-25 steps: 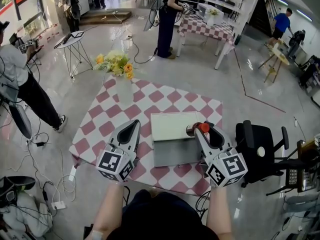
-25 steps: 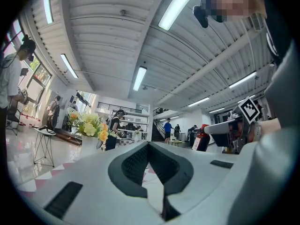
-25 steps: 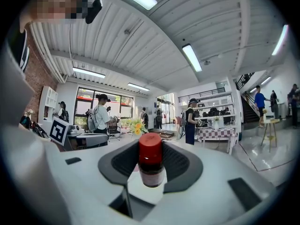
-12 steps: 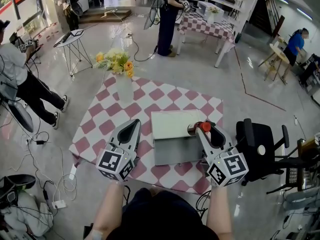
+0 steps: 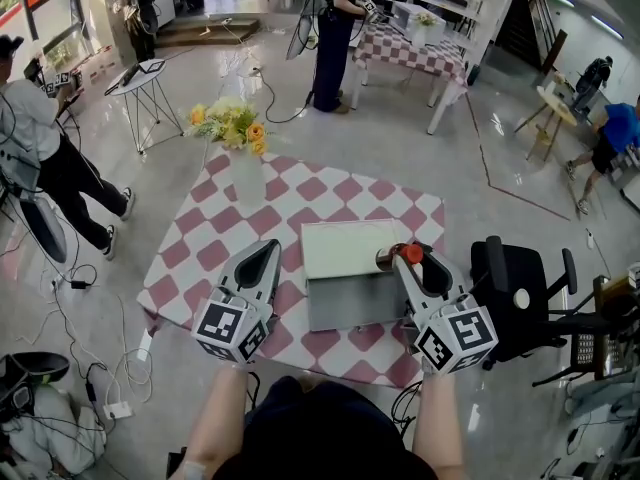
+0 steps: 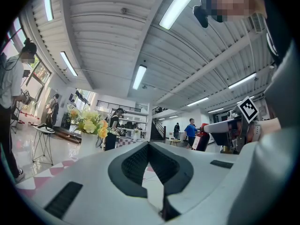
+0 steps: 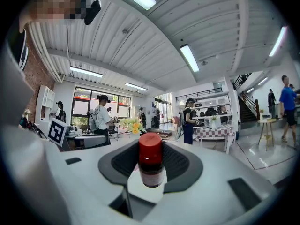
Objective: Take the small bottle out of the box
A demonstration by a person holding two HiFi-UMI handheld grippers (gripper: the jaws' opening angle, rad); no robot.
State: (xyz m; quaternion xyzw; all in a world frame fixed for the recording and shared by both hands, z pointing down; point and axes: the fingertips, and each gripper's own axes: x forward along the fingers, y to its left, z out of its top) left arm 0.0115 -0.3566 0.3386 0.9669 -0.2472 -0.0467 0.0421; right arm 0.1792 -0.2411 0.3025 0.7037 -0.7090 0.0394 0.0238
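The small brown bottle with a red cap (image 5: pixel 409 254) is clamped between the jaws of my right gripper (image 5: pixel 403 258), held in the air over the right edge of the box (image 5: pixel 350 308). In the right gripper view the small bottle (image 7: pixel 151 165) stands upright between the dark pads (image 7: pixel 180 161), cap upward. The box is grey with a white lid (image 5: pixel 345 248) standing open at the middle of the checkered table (image 5: pixel 225 238). My left gripper (image 5: pixel 268 248) hovers left of the box, jaws together and empty; the left gripper view shows its tips (image 6: pixel 149 146) meeting.
A white vase of yellow flowers (image 5: pixel 240 133) stands at the table's far left corner. A black office chair (image 5: pixel 515 293) is close on the right. Cables and a power strip (image 5: pixel 118 408) lie on the floor at left. People stand around the room.
My right gripper with the bottle has drifted slightly to the right. The left gripper has stayed put. People in the background have walked.
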